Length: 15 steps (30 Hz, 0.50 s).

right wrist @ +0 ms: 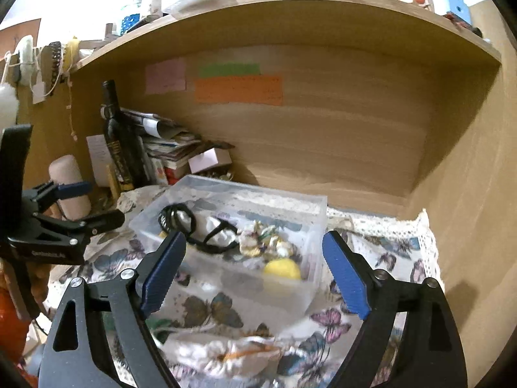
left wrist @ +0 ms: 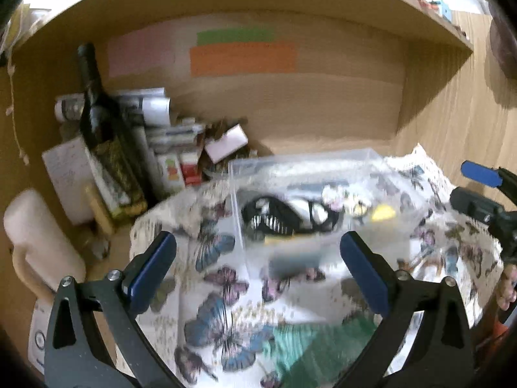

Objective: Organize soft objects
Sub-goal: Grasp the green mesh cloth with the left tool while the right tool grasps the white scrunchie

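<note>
A clear plastic box [right wrist: 303,226] stands on a butterfly-print cloth [right wrist: 210,310] inside a wooden alcove. It holds a black strappy item [right wrist: 181,220], a pale flowery soft item [right wrist: 265,242] and a yellow ball [right wrist: 281,270]. The box also shows in the left wrist view [left wrist: 307,168]. A white ruffled soft item [right wrist: 223,352] lies on the cloth near me. A green fabric piece [left wrist: 316,346] lies by my left gripper. My left gripper [left wrist: 258,252] is open and empty before the box. My right gripper [right wrist: 255,258] is open and empty, its fingers astride the box's near side.
A dark bottle [right wrist: 118,135], stacked papers and small boxes [right wrist: 174,148] and a white cylinder [right wrist: 69,187] crowd the alcove's left side. Coloured notes [right wrist: 239,89] are stuck to the back wall. The wooden side wall [right wrist: 468,194] stands on the right.
</note>
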{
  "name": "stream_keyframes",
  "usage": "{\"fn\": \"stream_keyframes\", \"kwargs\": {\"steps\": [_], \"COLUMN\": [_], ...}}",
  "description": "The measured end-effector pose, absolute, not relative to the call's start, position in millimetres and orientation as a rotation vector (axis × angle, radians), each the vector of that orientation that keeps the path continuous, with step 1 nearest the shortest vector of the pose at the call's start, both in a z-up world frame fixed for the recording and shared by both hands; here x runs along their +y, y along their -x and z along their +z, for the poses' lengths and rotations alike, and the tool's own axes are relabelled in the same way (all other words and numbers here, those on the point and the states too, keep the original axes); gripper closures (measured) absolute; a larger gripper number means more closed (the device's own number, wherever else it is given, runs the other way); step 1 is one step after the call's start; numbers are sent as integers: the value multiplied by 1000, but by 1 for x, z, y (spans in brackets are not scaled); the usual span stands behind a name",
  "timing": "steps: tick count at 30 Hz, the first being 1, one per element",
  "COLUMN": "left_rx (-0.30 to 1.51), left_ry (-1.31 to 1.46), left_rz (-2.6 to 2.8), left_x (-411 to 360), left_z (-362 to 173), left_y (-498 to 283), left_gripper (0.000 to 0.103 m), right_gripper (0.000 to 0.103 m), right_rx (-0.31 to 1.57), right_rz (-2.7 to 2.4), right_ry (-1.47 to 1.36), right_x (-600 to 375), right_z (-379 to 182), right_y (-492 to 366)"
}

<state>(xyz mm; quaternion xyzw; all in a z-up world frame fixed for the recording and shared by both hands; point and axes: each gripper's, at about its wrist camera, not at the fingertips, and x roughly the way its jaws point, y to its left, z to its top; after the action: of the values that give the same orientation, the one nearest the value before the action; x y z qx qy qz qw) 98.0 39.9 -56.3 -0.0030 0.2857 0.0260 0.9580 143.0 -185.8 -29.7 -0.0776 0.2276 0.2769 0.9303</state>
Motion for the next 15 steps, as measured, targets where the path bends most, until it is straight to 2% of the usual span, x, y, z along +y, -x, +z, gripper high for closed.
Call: {"fn": "stream_keyframes", "kwargs": {"steps": [15], "left_rx": [797], "left_ry": [49], "left_rz": [-29], "left_x": [18], "left_z": [-132], "left_y": [-75], "left_gripper": [0], "right_gripper": [18], "right_rx": [612], "right_rz": [565], "right_ry": [130], "right_x": [-193], "right_z": [-81], "right_y": [-106]}}
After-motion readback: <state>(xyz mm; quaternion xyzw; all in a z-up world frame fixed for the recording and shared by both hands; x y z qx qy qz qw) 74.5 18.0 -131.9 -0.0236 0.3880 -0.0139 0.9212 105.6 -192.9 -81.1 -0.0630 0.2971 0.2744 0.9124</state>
